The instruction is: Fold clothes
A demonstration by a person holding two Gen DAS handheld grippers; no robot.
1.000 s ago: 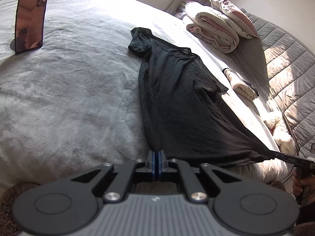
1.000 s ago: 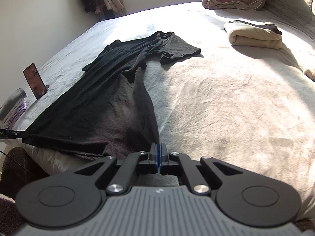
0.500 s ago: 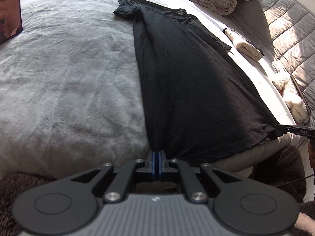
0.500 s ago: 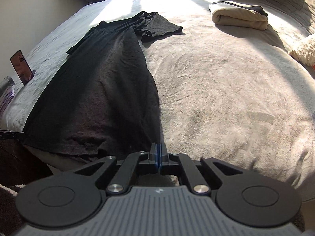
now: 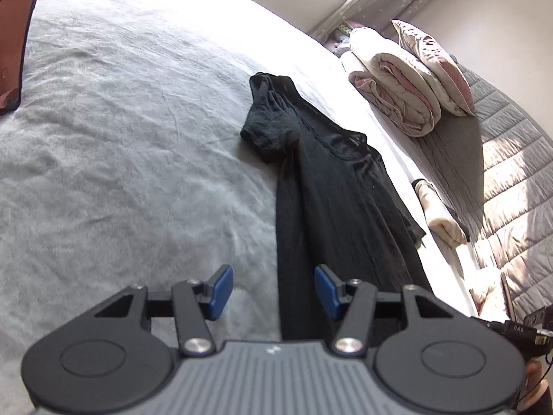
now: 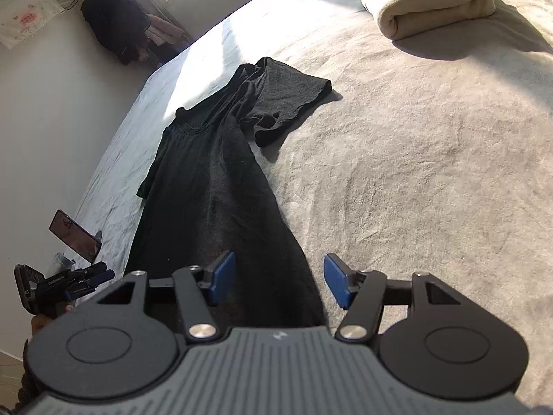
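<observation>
Left gripper (image 5: 273, 292) spread wide, empty, over hem of black T-shirt (image 5: 331, 207); right gripper (image 6: 276, 285) likewise wide, empty, above opposite hem corner; shirt stretches toward 12 o'clock on grey bed (image 5: 121, 138); folded cream garment (image 6: 432, 3) at 1 o'clock in right view.

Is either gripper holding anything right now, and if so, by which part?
Nothing is held. Left gripper and right gripper both have jaws open, over the black shirt lying on the bed.

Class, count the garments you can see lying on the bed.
2: a black T-shirt spread lengthwise near the bed's foot, and a folded cream garment nearer the headboard. Others may lie outside the views.
</observation>
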